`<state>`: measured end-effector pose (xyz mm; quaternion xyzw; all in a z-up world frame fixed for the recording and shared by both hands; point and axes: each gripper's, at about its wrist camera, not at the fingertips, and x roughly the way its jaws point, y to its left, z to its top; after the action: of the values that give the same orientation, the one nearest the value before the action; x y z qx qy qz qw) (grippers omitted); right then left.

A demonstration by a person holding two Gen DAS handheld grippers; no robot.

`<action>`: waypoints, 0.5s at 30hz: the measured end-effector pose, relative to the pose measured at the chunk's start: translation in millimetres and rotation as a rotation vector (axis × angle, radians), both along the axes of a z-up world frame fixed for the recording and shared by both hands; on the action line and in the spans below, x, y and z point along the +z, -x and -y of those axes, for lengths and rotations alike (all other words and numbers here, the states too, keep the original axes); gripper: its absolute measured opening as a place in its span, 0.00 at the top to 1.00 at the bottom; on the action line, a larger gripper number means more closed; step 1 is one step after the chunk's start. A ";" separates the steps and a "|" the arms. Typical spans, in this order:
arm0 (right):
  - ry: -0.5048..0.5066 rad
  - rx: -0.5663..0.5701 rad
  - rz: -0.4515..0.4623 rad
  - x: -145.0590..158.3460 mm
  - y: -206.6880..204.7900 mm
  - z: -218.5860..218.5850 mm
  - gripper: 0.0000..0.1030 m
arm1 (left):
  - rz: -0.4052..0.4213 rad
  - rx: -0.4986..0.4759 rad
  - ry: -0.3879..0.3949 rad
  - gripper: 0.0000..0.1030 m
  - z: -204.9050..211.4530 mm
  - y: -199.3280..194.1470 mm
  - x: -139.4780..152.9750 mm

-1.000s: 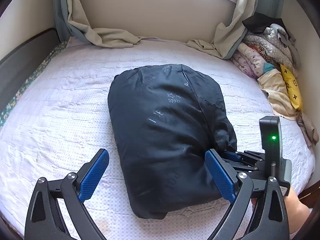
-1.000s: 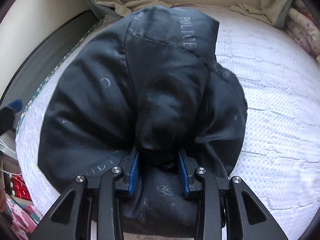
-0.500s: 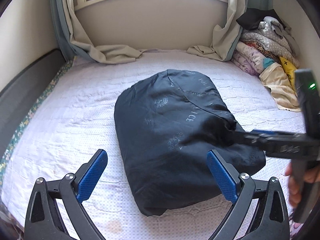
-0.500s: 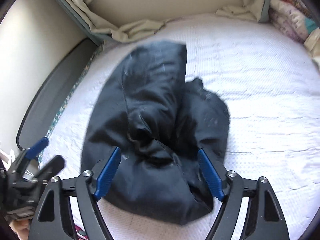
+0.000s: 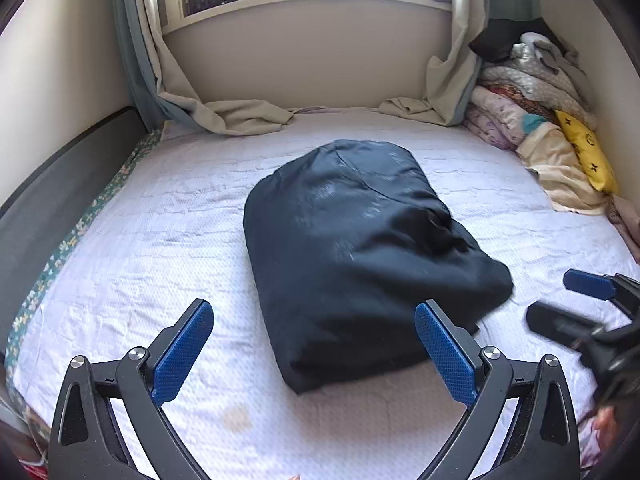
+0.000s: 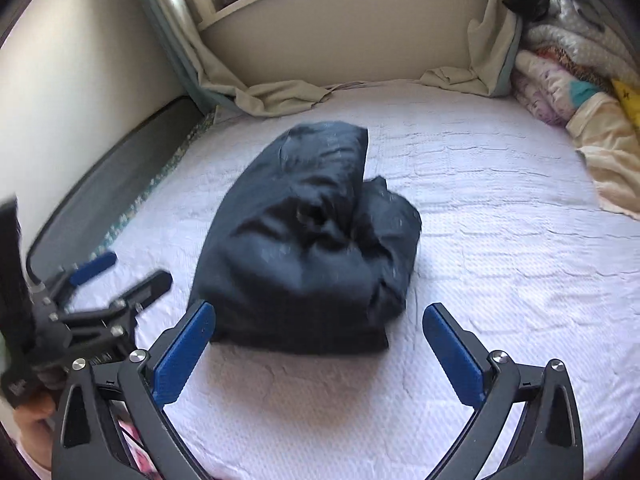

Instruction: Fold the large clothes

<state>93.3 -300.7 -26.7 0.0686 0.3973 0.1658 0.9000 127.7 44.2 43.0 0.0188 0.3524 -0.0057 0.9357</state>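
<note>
White textured bedspread (image 5: 160, 240) covers the bed; window sill at 12 o'clock, curtains (image 5: 240, 116) pooled below it, a heap of bedding (image 5: 532, 120) at 2 o'clock. Dark navy folded garment (image 5: 360, 252) lies mid-bed as a puffy bundle, long axis running from 11 o'clock (far, rounded end) to 5 o'clock (near, bulkier end) in the left wrist view. Left tool (image 5: 314, 354) released, fingers spread, short of the bundle's near edge. Right tool (image 6: 320, 354) likewise released, apart from the garment (image 6: 312, 248).
</note>
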 end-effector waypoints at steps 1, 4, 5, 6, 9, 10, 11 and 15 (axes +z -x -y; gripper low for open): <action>0.021 -0.004 -0.003 -2.3 5.9 -1.2 0.00 | -0.005 0.000 0.001 0.01 -0.2 3.1 -0.8; 0.103 -0.057 0.005 -10.8 22.9 -4.8 0.00 | -0.025 0.041 -0.025 0.01 2.1 19.5 -5.8; 0.117 -0.071 0.004 -14.2 25.9 -5.4 0.00 | -0.019 0.051 -0.028 0.01 2.0 26.8 -8.3; 0.130 -0.085 -0.002 -17.6 28.7 -5.6 0.00 | -0.019 0.053 -0.023 0.01 1.4 31.9 -10.3; 0.158 -0.097 -0.033 -29.3 34.6 -8.2 0.00 | -0.040 0.068 0.020 0.01 -5.3 40.8 -18.1; 0.160 -0.095 -0.039 -31.2 37.2 -8.4 0.00 | -0.051 0.079 0.038 0.01 -8.4 42.7 -21.6; 0.160 -0.095 -0.041 -32.9 38.9 -9.0 0.00 | -0.058 0.089 0.047 0.01 -8.8 45.6 -24.5; 0.171 -0.095 -0.030 -35.1 46.6 -9.4 0.00 | -0.079 0.123 0.062 0.01 -14.4 50.0 -32.7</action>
<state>46.7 -291.3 -61.8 0.0130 0.4197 0.0872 0.9034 77.6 58.6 10.3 -0.0322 0.3894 0.0399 0.9197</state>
